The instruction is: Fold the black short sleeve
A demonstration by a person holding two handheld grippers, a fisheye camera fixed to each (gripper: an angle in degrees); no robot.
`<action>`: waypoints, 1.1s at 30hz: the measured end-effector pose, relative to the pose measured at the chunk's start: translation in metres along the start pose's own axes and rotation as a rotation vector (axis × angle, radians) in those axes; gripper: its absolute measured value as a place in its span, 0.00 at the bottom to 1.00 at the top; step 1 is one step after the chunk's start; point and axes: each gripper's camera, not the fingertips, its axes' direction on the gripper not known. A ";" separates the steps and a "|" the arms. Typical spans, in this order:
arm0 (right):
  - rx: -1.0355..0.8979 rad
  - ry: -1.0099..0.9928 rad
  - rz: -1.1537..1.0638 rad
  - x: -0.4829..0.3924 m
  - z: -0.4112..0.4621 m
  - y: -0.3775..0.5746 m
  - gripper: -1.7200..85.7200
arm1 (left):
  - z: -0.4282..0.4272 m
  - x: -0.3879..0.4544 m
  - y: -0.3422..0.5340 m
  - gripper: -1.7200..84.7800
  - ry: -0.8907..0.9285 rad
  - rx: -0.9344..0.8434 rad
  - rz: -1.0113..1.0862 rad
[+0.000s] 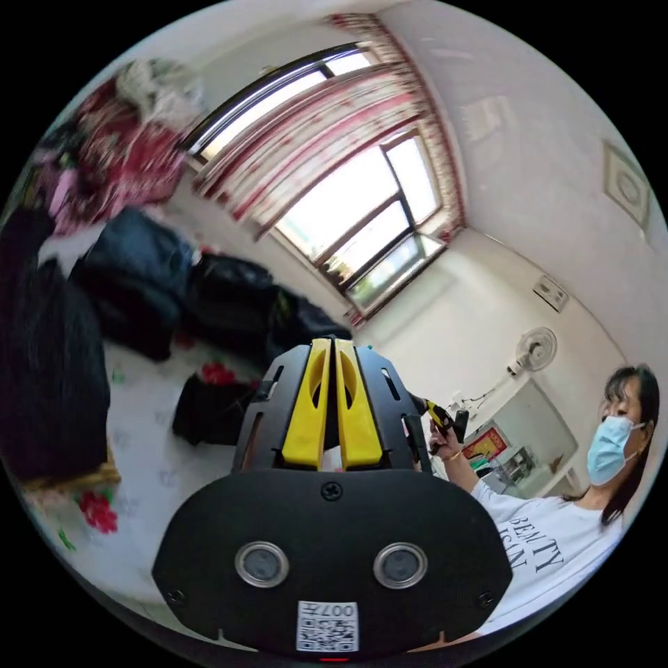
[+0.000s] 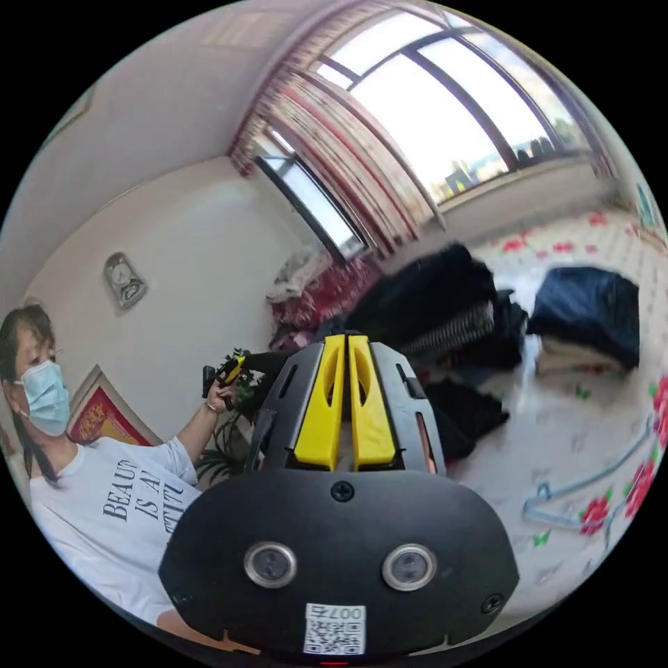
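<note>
Black cloth lies in several heaps on a white floral bed [image 1: 149,480]; which heap is the short sleeve cannot be told for certain. The likeliest is the small crumpled black garment [image 1: 205,410] just beyond the left claw [image 1: 332,348], seen in the right gripper view as the dark piece [image 2: 466,414] just past the right claw [image 2: 346,344]. Both claws are raised off the bed, yellow jaws together, gripping nothing. Larger dark piles [image 1: 132,278] sit farther back beneath the window [image 1: 348,209]; a pale hanger [image 2: 557,497] lies on the bed. A person in a white shirt [image 1: 550,550] holds both tools. As thin knit, the garment should be light, limp and non-slippery; it is best pinched at the shoulder seams or hem corners, then spread flat.
</note>
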 end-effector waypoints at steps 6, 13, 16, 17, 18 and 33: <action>0.170 0.000 -0.403 -0.095 -0.065 -0.028 0.02 | -0.069 0.119 -0.028 0.01 0.021 0.107 0.342; -0.085 0.085 -0.276 -0.071 -0.059 0.080 0.02 | -0.090 0.075 0.091 0.01 -0.039 -0.045 0.214; -0.192 0.092 -0.042 -0.029 -0.038 0.147 0.02 | -0.084 0.009 0.166 0.01 -0.107 -0.142 -0.046; -0.209 0.080 0.064 -0.012 -0.031 0.172 0.02 | -0.084 -0.015 0.195 0.01 -0.137 -0.165 -0.151; -0.220 0.075 0.113 -0.004 -0.027 0.184 0.02 | -0.084 -0.027 0.208 0.01 -0.147 -0.177 -0.202; -0.172 0.109 0.301 0.097 0.053 0.114 0.07 | 0.032 -0.136 0.143 0.07 -0.256 -0.160 -0.333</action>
